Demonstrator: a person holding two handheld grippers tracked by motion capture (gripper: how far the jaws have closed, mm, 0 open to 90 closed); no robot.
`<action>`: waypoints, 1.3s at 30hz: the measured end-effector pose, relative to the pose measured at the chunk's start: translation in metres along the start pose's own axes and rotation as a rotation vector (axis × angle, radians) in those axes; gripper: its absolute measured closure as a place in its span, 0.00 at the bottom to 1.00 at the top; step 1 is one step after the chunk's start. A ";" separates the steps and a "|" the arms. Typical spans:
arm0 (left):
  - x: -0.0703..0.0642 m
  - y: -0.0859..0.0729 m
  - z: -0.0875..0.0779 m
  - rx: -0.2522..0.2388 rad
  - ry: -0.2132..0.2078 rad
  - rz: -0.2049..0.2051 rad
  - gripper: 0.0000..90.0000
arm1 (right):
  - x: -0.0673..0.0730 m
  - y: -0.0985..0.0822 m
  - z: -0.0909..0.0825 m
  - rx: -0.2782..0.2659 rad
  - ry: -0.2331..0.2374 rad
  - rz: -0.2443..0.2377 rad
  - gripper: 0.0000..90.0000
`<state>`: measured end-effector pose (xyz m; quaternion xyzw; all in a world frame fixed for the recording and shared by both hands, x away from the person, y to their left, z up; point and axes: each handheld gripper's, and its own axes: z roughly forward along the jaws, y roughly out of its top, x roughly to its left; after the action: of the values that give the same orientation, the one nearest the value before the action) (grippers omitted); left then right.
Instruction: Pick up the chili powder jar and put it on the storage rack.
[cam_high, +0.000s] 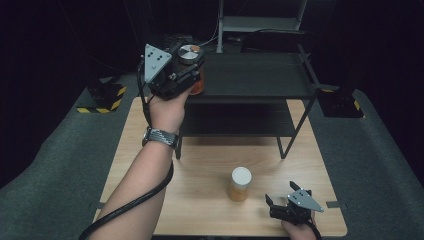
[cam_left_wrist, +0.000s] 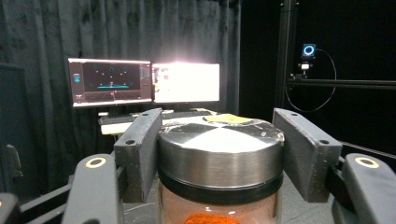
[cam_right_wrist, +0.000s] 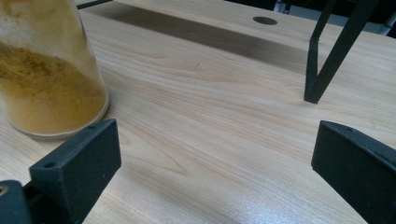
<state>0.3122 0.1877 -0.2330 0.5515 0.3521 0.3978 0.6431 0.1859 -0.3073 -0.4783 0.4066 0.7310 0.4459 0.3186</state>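
Jar (cam_left_wrist: 219, 163), metal lid, reddish-orange contents, clamped between the jaws of the left gripper (cam_high: 187, 67); pads press just below the lid on both sides. Gripper and jar are raised over the left end of the black rack's (cam_high: 260, 80) top shelf. Second jar (cam_high: 240, 184), white lid, yellow powder, stands upright on the table (cam_high: 200, 200), in front of the rack. Right gripper (cam_high: 280, 200) sits low at the near right edge of the table, jaws spread wide with nothing between them, second jar just beside its left jaw.
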 end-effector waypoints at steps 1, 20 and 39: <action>0.000 -0.001 0.002 -0.002 0.001 -0.003 0.39 | 0.000 0.000 0.000 0.000 0.001 0.000 0.01; -0.006 -0.012 0.019 0.014 0.011 0.008 0.39 | -0.001 -0.001 -0.001 -0.007 0.007 0.003 0.01; -0.007 -0.010 0.018 0.030 0.008 0.009 0.38 | -0.001 -0.002 -0.001 -0.009 0.005 0.003 0.01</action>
<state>0.3261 0.1734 -0.2398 0.5609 0.3581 0.3979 0.6315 0.1847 -0.3090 -0.4794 0.4053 0.7291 0.4506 0.3179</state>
